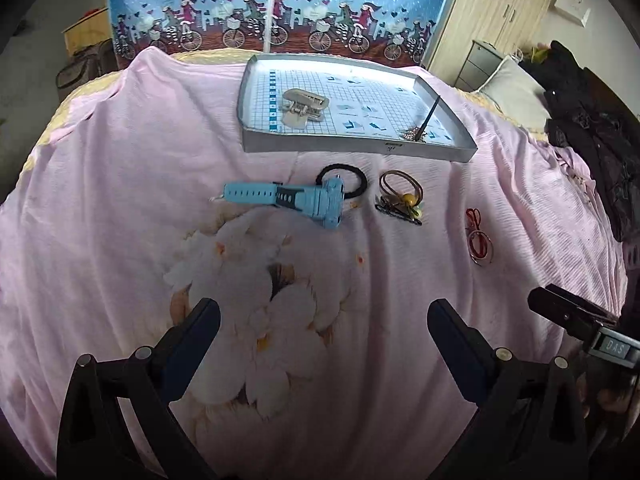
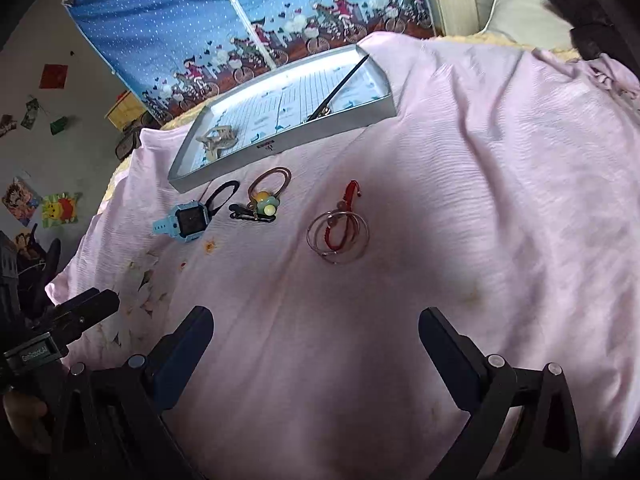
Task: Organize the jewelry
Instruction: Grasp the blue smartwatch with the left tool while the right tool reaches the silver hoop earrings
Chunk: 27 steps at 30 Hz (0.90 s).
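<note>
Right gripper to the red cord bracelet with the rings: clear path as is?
Probably yes. The right gripper is open and empty, and the red cord bracelet lies straight ahead on the pink sheet, apart from the hair ties. Only bare sheet lies between.

Both grippers just hang side by side at the near edge: left gripper spread wide, right gripper spread wide too, nothing held.

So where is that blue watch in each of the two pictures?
Left wrist view: the blue watch lies centre, just below the tray.
Right wrist view: the blue watch sits left of centre, below the tray's near corner.
Shared landmark: the black hair tie touching it.
</note>
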Available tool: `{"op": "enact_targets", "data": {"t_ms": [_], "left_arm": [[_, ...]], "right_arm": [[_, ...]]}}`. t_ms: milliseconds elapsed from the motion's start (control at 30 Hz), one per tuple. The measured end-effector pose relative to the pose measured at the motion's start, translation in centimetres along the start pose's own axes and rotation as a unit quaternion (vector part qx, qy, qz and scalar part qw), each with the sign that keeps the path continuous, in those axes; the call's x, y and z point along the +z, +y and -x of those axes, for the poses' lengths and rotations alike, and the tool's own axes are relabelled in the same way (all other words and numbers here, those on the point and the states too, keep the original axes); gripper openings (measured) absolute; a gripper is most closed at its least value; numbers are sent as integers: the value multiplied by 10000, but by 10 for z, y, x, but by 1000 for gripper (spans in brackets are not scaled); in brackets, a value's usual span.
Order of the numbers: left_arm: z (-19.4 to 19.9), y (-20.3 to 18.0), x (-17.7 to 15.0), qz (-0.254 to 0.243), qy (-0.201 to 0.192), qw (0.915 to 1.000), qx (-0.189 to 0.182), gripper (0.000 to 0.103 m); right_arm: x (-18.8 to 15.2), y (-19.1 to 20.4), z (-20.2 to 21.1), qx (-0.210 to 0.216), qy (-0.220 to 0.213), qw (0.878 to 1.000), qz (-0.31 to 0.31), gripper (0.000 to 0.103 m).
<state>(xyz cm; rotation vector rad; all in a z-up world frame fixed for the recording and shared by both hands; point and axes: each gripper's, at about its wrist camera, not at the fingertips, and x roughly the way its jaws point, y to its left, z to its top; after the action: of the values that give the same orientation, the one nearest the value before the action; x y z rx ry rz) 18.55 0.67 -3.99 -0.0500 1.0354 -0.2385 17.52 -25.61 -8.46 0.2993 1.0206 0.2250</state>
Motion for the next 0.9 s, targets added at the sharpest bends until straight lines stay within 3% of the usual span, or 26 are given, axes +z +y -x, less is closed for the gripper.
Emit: {"op": "enact_targets", "data": {"t_ms": [100,367,433,600,767,800,867,900], "left_arm": [[-11,0,16,-265,31,9996,126,101],[-49,1,43,-602,142,9981,-50,97],[-57,4,47,-606,153,9980,-105,97],[-72,14,55,-487,164,9985,-178,96],[-85,11,64,-596,112,9981,-136,96],[-86,10,65,-620,89,9980,-128,93],[-91,10,66,-625,124,9978,-174,69],[-93,11,66,-606,165,9978,-193,65]], "right_arm": [[19,3,-13,-213,66,9992,323,100],[41,-12,-44,-336,480,9966,577,60],[44,-18,-52,-323,586,9963,533,56],[52,-28,-65,-129,709,9970,298,55],[54,-25,-72,-125,701,9965,442,55],[54,-24,-73,-133,699,9963,480,55],[53,-23,-74,-159,687,9960,541,55],[52,-22,-74,-163,681,9960,552,55]]}}
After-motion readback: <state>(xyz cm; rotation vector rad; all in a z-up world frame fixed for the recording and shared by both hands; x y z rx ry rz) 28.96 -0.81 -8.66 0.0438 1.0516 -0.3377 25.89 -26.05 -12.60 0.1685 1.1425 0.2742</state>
